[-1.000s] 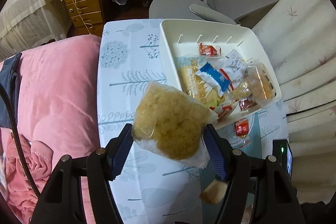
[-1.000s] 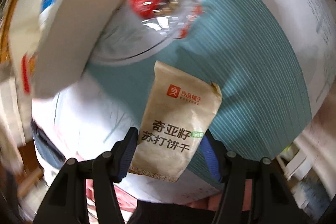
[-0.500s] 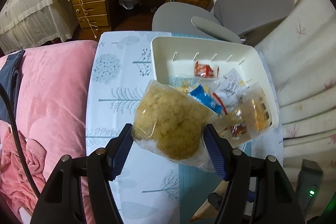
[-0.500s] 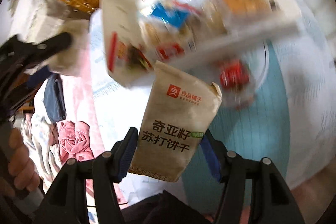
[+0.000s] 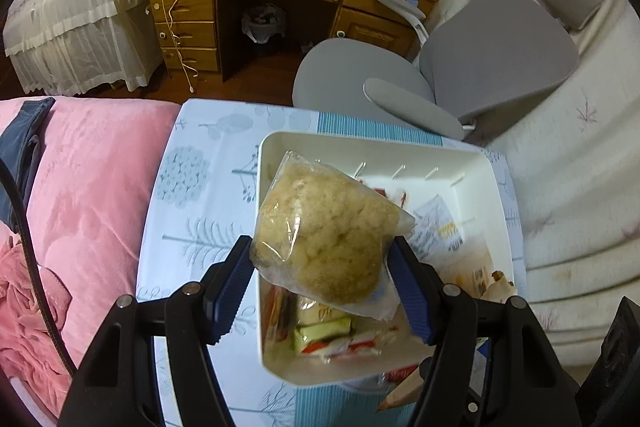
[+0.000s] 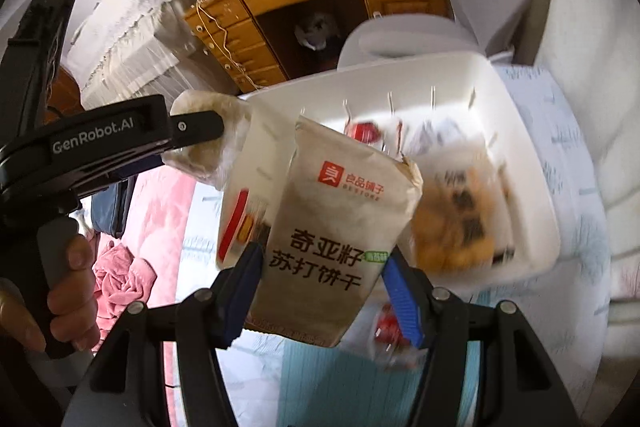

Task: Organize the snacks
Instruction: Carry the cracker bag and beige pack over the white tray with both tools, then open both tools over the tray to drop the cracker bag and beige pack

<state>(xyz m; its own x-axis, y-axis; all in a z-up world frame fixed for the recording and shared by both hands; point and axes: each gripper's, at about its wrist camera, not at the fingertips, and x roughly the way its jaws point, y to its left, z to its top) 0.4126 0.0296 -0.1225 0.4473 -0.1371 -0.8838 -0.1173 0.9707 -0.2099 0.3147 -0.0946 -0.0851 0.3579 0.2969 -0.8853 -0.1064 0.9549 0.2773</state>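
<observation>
We have carried the bagged bun [image 5: 324, 239] from over the tablecloth [image 5: 192, 211] to over the white tray [image 5: 472, 155]. Our cracker packet [image 6: 340, 239] has swung up to face it too.

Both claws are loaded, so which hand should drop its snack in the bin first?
Left, probably: its bun already hangs over the bin. The right's cracker pack appears nearer the bin's front edge.

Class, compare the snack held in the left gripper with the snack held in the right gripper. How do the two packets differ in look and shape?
The puffed snack in the left gripper has a clear wrapper showing its crumbly golden contents; the cracker packet in the right gripper is opaque tan paper with printed characters and a red logo. The puffed snack is rounded and bulging; the cracker packet is flat and oblong. Both are clamped between blue pads above the white bin.
</observation>
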